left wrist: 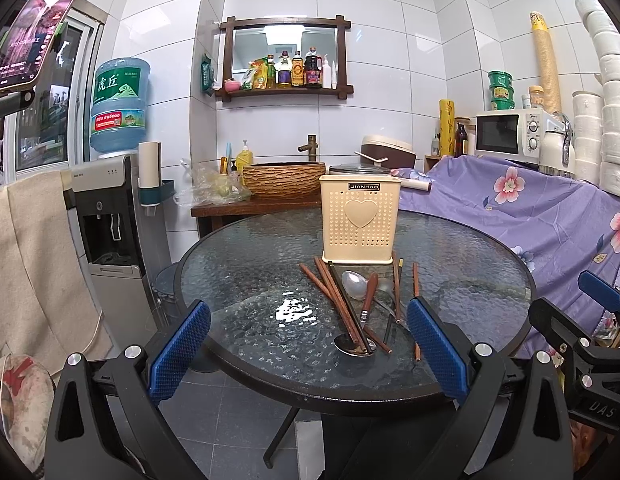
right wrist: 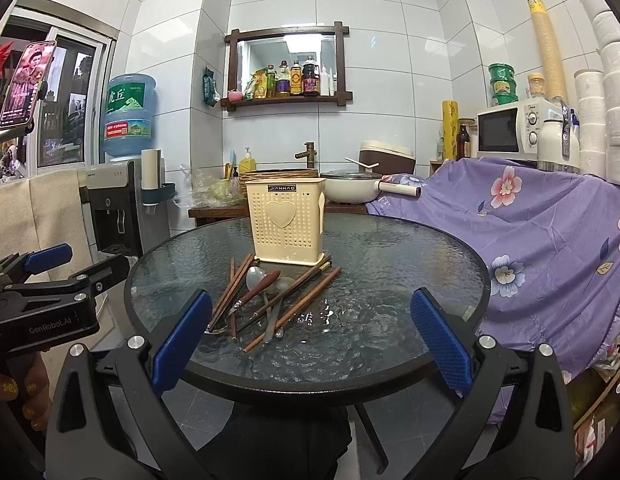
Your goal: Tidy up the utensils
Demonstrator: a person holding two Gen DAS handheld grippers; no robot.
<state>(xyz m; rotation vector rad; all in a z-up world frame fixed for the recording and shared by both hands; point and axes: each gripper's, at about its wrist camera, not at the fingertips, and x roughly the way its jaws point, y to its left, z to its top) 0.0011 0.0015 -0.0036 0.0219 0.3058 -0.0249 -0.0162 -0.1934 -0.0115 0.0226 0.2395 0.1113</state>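
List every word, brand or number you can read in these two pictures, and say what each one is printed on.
"JIANHAO": black plate on the cream holder.
"虎丘": green label of the water bottle.
"GenRobot.AI": body of the left gripper.
"DAS": body of the right gripper.
Too small or blurred: sauce bottles, phone screen, microwave, the water bottle's red strip.

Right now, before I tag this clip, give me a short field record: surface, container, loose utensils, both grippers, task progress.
surface: round glass table
container: cream perforated utensil holder, upright on the table's far side, contents not visible
loose utensils: brown chopsticks, metal spoons and a wooden-handled utensil, piled criss-cross on the glass just in front of the holder
left gripper: open, empty, short of the pile
right gripper: open, empty, short of the pile
task progress: utensils not yet picked up
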